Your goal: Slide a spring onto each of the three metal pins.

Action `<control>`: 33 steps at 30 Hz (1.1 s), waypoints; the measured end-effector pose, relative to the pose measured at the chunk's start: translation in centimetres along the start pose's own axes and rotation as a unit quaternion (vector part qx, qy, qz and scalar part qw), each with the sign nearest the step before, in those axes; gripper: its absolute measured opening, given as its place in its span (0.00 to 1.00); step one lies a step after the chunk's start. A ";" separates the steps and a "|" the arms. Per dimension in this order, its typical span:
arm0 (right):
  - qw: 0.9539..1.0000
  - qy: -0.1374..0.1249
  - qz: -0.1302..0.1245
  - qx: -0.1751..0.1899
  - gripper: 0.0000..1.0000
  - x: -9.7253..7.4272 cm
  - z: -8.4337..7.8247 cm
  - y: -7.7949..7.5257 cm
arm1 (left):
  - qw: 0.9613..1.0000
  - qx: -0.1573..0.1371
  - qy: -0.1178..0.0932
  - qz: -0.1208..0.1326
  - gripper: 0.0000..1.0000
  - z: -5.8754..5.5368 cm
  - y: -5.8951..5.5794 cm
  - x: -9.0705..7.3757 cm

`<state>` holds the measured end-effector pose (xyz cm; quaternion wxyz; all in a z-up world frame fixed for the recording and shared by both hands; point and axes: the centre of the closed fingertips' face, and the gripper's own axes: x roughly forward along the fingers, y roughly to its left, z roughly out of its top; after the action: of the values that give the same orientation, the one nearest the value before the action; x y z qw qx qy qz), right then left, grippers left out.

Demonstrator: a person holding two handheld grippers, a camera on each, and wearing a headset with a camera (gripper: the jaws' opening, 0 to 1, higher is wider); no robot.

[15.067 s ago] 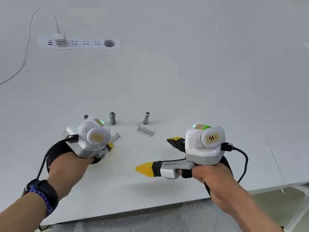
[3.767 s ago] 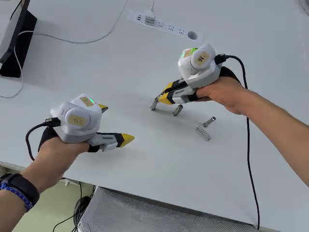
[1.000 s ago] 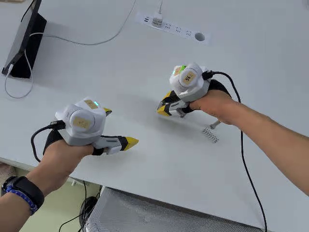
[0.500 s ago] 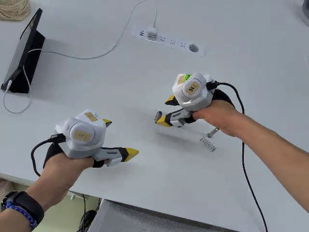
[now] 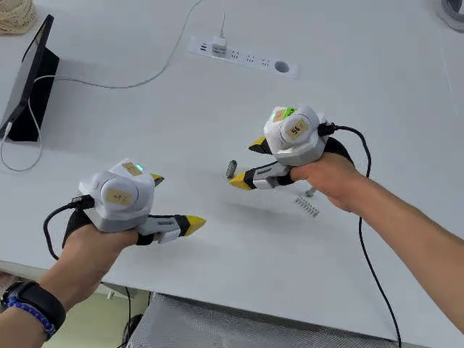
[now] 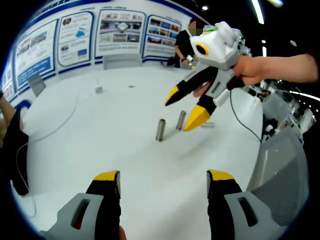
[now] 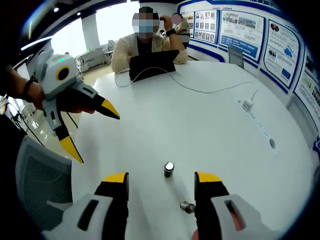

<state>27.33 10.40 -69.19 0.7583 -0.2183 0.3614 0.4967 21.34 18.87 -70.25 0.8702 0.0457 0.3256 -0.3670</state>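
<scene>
Now, spring (image 5: 307, 206): lies loose on worktop (image 5: 239, 275), just beside third pin (image 5: 310, 192), near right hand.
Third pin: partly hidden by hand, seemingly bare.
Sprung pins (image 6: 160, 130): two upright, coils on, near each other; best left untouched.
Right fingers (image 7: 116, 182): spread, empty, aimed at a sprung pin, not at spring; need turning toward it.
Grip: pinch lightly across spring's middle, bore kept free, line up over pin top, lower straight.
Risk: likely to roll or pop out if squeezed hard.
Left fingers (image 6: 106, 180): spread, empty, well apart from pins; could steady third pin.
</scene>
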 end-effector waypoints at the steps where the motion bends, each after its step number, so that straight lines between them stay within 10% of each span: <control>1: 1.000 0.001 -0.001 0.006 0.55 -0.1 -0.2 0.0 | 1.000 0.000 -0.001 0.000 0.72 0.1 -0.1 0.0; 33: 0.987 -0.063 -0.043 0.138 0.70 -3.3 -4.9 0.0 | 1.000 0.005 -0.004 -0.003 0.72 1.5 -2.6 0.1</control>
<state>24.93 5.09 -69.79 0.8231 -0.0955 0.3685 0.4213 20.42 16.43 -68.69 0.8701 0.0476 0.3208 -0.3712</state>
